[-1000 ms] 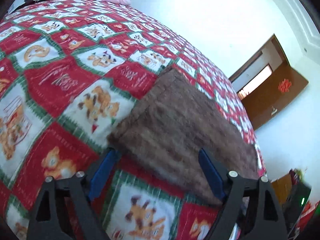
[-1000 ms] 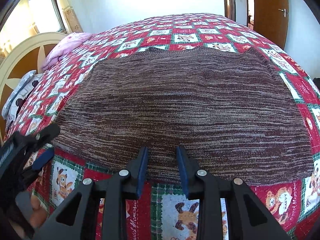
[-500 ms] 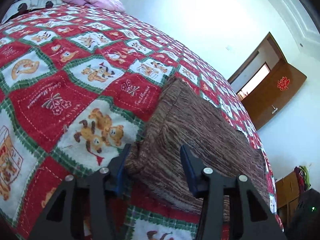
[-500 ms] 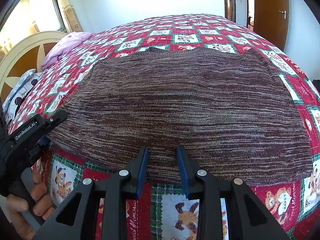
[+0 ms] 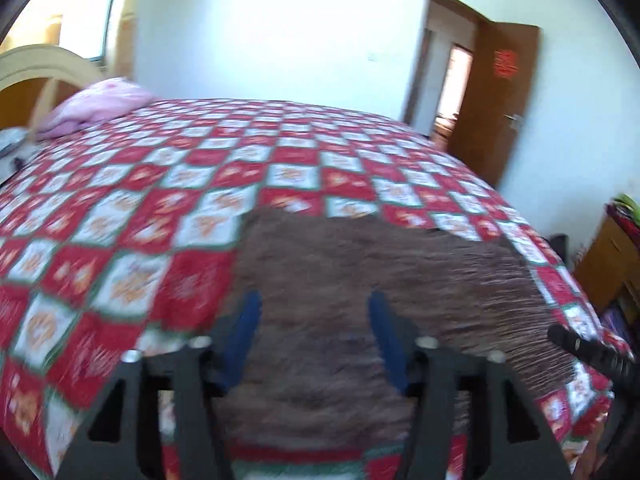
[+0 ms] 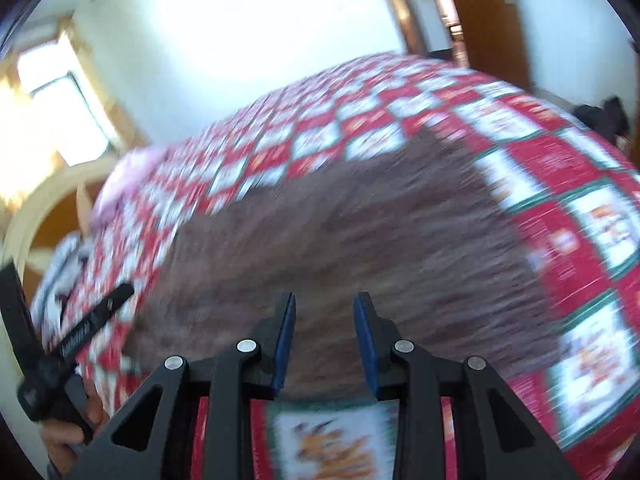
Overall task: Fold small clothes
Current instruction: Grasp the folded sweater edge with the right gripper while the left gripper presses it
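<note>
A brown knitted garment (image 5: 360, 280) lies spread flat on the red, white and green patchwork quilt (image 5: 120, 220); it also shows in the right wrist view (image 6: 340, 240). My left gripper (image 5: 314, 312) is open, its blue pads over the garment's near left part. My right gripper (image 6: 324, 312) has its jaws a narrow gap apart over the garment's near edge, with nothing between them. Both views are blurred by motion. The left gripper's black body (image 6: 80, 332) shows at the left of the right wrist view. A black tip of the right gripper (image 5: 588, 350) shows at the right of the left wrist view.
A pink pillow (image 5: 96, 108) lies by the curved wooden headboard (image 5: 40, 76) at the far left. A brown door (image 5: 496, 100) stands open at the far right. A wooden cabinet (image 5: 612, 256) stands beside the bed on the right.
Both grippers have swung and the views now blur. The left gripper, which was closing around the garment's left corner, now sits further over the garment with its jaws wider apart.
</note>
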Demonstrator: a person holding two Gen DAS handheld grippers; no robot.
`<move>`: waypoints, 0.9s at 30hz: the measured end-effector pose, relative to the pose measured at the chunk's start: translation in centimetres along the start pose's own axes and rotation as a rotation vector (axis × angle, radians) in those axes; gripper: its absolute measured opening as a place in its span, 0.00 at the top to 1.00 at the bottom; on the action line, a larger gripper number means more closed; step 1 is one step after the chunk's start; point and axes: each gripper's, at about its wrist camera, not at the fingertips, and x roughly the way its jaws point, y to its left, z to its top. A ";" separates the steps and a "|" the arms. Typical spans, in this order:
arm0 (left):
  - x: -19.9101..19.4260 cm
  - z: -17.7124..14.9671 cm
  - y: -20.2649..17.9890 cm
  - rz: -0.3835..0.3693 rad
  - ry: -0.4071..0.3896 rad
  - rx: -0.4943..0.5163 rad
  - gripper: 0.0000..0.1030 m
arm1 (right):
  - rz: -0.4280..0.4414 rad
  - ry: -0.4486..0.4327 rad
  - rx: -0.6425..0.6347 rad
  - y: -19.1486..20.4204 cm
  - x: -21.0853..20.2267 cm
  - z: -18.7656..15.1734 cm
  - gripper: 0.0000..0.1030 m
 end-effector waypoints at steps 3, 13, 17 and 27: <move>2.7 2.0 -1.6 -0.085 0.032 -0.024 0.36 | -0.017 -0.035 0.129 -5.0 -0.8 3.1 0.60; 11.3 3.5 -8.3 -0.174 0.182 0.008 0.68 | -0.008 0.044 0.261 -11.5 5.8 8.9 0.60; 13.1 1.5 -9.2 -0.128 0.199 0.056 0.69 | -0.019 0.071 0.248 -12.0 8.4 9.0 0.60; 13.0 1.2 -10.0 -0.072 0.184 0.124 0.66 | -0.031 0.054 0.108 -10.1 8.3 8.0 0.60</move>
